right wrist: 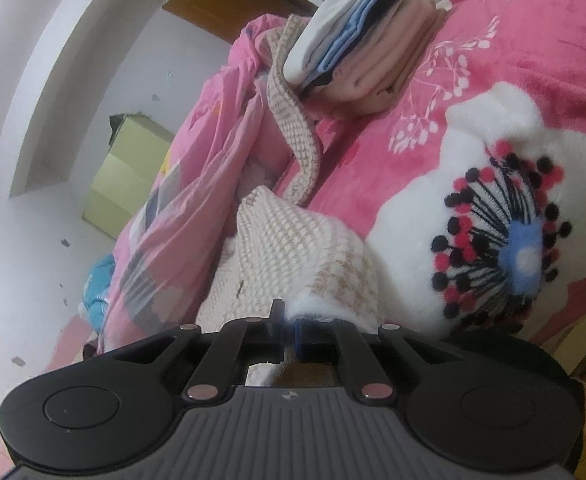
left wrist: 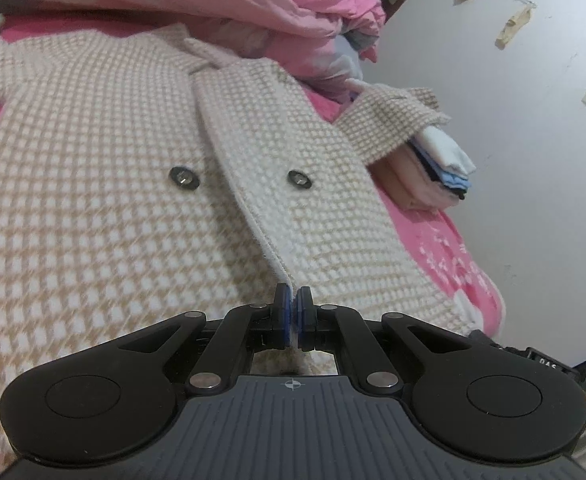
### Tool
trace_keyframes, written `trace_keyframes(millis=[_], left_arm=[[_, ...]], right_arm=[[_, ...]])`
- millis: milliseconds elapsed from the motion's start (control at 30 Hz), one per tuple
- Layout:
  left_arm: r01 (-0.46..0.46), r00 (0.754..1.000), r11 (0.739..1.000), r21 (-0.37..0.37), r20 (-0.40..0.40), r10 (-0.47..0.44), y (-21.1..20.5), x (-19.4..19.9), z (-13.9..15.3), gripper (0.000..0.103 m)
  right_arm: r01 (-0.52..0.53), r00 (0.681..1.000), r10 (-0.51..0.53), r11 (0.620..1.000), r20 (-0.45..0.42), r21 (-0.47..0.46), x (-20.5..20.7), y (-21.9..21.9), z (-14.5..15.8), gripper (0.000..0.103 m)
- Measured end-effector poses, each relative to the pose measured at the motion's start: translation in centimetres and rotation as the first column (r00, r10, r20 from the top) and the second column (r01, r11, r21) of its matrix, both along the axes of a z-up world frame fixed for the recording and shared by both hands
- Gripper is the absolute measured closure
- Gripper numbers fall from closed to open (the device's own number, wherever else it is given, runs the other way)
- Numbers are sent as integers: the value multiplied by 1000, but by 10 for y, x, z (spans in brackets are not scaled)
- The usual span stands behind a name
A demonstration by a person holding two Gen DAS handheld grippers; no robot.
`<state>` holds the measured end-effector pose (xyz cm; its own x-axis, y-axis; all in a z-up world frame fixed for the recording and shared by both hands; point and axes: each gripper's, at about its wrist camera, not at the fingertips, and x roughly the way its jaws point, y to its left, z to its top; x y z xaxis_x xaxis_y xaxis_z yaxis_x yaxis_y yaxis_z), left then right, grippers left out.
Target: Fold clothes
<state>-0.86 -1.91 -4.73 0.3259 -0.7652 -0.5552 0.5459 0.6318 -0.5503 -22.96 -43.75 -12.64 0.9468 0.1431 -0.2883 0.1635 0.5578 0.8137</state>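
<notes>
Coat (left wrist: 105, 152) is a chunky cream-and-tan houndstooth knit, spread front-up on the bed's pink floral blanket (right wrist: 513, 52), with two dark round buttons (left wrist: 184, 176) either side of the overlapping front flap. One sleeve reaches toward a stack of folded clothes (left wrist: 433, 176) near the bed's edge. The left tool (left wrist: 293, 300) is pinched tight on the front flap's bottom edge. The right tool (right wrist: 289, 316) is clamped on the coat's fuzzy white edge, fabric bunched up around it.
</notes>
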Motion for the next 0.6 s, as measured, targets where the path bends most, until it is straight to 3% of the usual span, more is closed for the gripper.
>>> trace_keyframes(millis=[167,200,267,300,333,367,400,533,600], left_arm=[[26,1000,1000,13,-9,-26,0,0,-9,101],[33,999,999,7,-9,-33,1,1,-9,101],[55,998,998,-4,-12,-55,1,3,-11,98],[65,998,998,-9,-20,-65,2,4,-13,95],[75,997,997,-14,-35,-75,2,6,-15,84],[83,995,996,-20,-54,-84,2,8,-18,74],[87,994,996,-30,-64,-89,2,9,-20,72],[93,993,993,-72,-60,-97,5,9,-27,70],[83,995,992,-97,-53,-88,7,9,-29,70]], right_arm=[[-18,990,0,992,-139,-123,8,6,5,96],[-36,985,11,989,-171,-143,9,6,8,92],[-70,974,25,978,-223,-197,4,8,17,68],[-88,969,30,970,-247,-226,1,10,23,65],[-111,962,40,961,-270,-253,-3,11,29,63],[-142,954,57,950,-294,-277,-7,14,35,59],[-168,948,68,937,-311,-307,-10,18,43,59],[-234,939,77,857,-334,-459,-16,36,84,59],[-243,950,96,826,-298,-509,-4,42,107,59]])
